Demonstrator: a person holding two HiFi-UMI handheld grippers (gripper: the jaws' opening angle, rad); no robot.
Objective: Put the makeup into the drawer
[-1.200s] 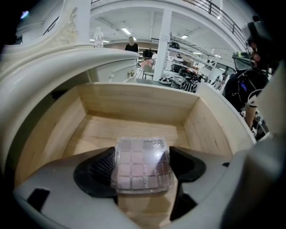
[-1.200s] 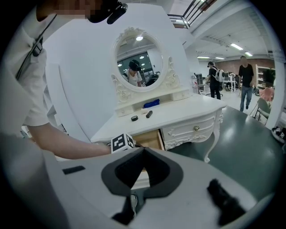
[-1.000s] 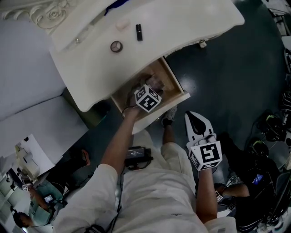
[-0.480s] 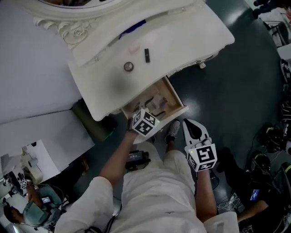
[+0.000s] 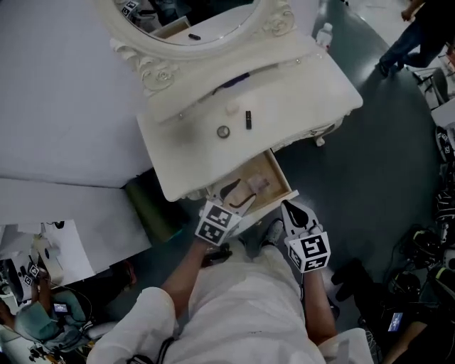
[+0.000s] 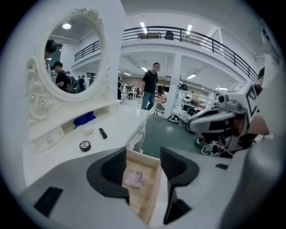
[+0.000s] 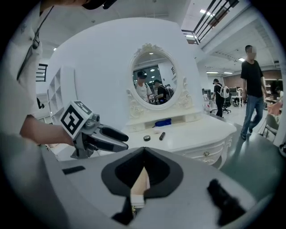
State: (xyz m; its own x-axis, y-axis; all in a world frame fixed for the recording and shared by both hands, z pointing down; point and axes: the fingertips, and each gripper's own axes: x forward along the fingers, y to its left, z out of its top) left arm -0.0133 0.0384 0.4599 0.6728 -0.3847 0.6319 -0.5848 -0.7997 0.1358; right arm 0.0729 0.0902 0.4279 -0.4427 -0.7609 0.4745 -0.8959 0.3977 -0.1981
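Note:
The white vanity table point(image 5: 298, 92) has its wooden drawer point(image 5: 274, 170) pulled open, and a small pinkish makeup palette point(image 5: 257, 185) point(image 6: 134, 178) lies inside. On the tabletop rest a black lipstick point(image 5: 248, 119) point(image 6: 103, 133), a round dark compact point(image 5: 223, 131) point(image 6: 85, 145) and a pale small item point(image 5: 232, 108). My left gripper point(image 5: 238, 197) point(image 6: 143, 165) hovers above the drawer's front; its jaws have just been closing, still open with nothing between them. My right gripper point(image 5: 290, 207) point(image 7: 144, 154) is shut and empty, held beside the drawer's right front corner.
An oval mirror point(image 5: 192, 21) stands at the table's back with a blue item point(image 5: 234, 80) on the shelf below it. A dark green bin point(image 5: 146, 206) sits under the table's left end. Cables and gear point(image 5: 426, 256) crowd the floor at right; people stand farther off.
My left gripper has lifted out of the drawer and drawn back toward me, its jaws narrower. The right gripper has risen a little. The view has pulled back, showing the mirror.

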